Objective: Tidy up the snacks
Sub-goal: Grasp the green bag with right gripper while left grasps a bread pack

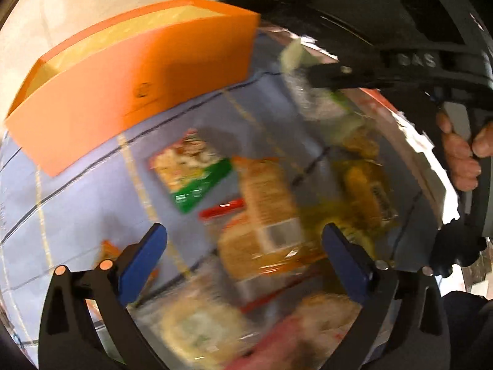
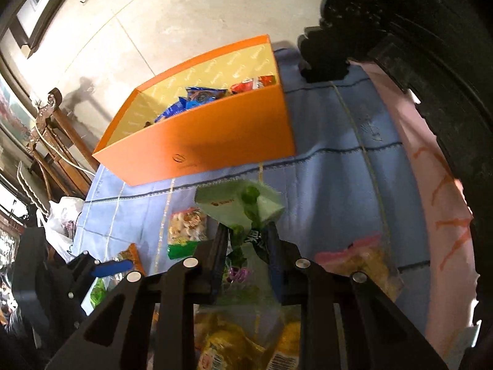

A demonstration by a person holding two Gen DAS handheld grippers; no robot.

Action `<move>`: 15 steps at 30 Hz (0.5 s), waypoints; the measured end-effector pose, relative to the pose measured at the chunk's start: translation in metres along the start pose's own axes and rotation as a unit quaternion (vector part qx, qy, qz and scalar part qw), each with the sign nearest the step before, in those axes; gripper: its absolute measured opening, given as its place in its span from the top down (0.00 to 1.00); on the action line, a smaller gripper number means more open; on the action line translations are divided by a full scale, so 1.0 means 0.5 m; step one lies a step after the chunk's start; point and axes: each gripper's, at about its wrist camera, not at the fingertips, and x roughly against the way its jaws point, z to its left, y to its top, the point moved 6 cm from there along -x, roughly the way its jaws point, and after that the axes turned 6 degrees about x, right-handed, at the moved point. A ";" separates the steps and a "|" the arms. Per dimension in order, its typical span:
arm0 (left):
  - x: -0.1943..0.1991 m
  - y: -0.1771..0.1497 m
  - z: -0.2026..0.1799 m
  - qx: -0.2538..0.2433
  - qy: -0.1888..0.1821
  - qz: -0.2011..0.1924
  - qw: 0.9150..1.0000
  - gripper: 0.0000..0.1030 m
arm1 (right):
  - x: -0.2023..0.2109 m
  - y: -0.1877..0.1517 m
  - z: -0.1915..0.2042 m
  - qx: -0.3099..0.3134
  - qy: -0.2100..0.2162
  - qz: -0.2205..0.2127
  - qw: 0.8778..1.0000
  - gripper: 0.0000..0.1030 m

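snacks scattered over a blue checked cloth [image 2: 332, 166] on the surface, with an orange box [image 2: 209, 141] as landmark at the far end. inside the orange box: a blue packet [image 2: 200, 97] and a red packet [image 2: 255, 83], leaning against the yellow lining. right gripper [image 2: 246, 240] clenched on a pale green packet [image 2: 240, 205], fingers [image 2: 217, 246] pressed to the packet's lower part, packet raised just short of the orange box's near wall and apart from it. same pale green packet [image 1: 295, 54] seen blurred in the left wrist view, to the right of the orange box [image 1: 129, 83], pinched by the black fingers of the other tool. left gripper [image 1: 243, 246] released, blue fingers [image 1: 144, 265] spread wide, nothing between them, hovering over loose packets nearer than the orange box. between box and left gripper: a green-edged packet of pale puffs [image 1: 191, 169] flat on the cloth, and beside it, farther from the box, a tan packet [image 1: 265, 212], blurred. yellow packets [image 1: 366, 191] to the right of the tan one, too smeared to read. in the right wrist view, a pink-topped bag of yellowish snacks [image 2: 363, 259] on the cloth, well apart from the orange box, to the right of the clenched fingers. pink cloth [image 2: 431, 185] along the blue cloth's right edge.
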 end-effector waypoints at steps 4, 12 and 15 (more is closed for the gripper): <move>-0.060 0.010 -0.040 0.005 0.046 0.029 0.999 0.04 | 0.015 0.000 -0.010 -0.008 0.004 -0.010 1.000 0.85; -0.081 0.015 -0.039 -0.005 0.042 0.034 0.999 0.66 | -0.024 0.009 -0.021 -0.004 0.007 0.006 1.000 0.42; -0.061 0.002 -0.021 0.008 0.044 0.028 0.999 0.66 | -0.049 0.027 -0.005 0.008 0.013 -0.011 1.000 0.08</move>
